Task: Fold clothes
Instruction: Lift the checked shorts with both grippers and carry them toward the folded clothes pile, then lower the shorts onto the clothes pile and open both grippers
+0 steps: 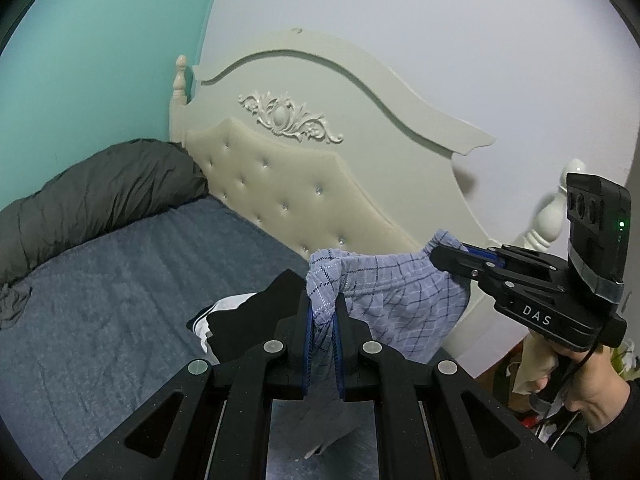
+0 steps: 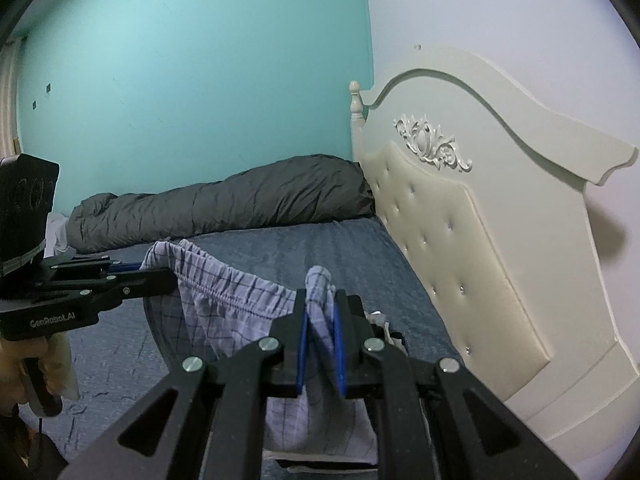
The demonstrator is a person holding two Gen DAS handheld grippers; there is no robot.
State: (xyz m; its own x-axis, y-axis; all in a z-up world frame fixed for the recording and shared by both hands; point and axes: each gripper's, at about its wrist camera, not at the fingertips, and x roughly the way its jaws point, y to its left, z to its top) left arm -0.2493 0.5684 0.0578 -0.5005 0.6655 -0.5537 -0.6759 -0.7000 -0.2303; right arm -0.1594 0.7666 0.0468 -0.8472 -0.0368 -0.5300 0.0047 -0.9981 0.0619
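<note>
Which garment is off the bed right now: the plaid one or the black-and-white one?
The light-blue plaid garment, stretched in the air between both closed grippers. The black-and-white one lies on the bed below.

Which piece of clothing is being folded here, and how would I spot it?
Start at the cream tufted headboard and look down to the blue bed before it. Held up above the bed, stretched between the left claw and right claw, hang the shorts: pale lavender with a dark check and a gathered waistband. The black-and-white garment lying beneath has no check.
</note>
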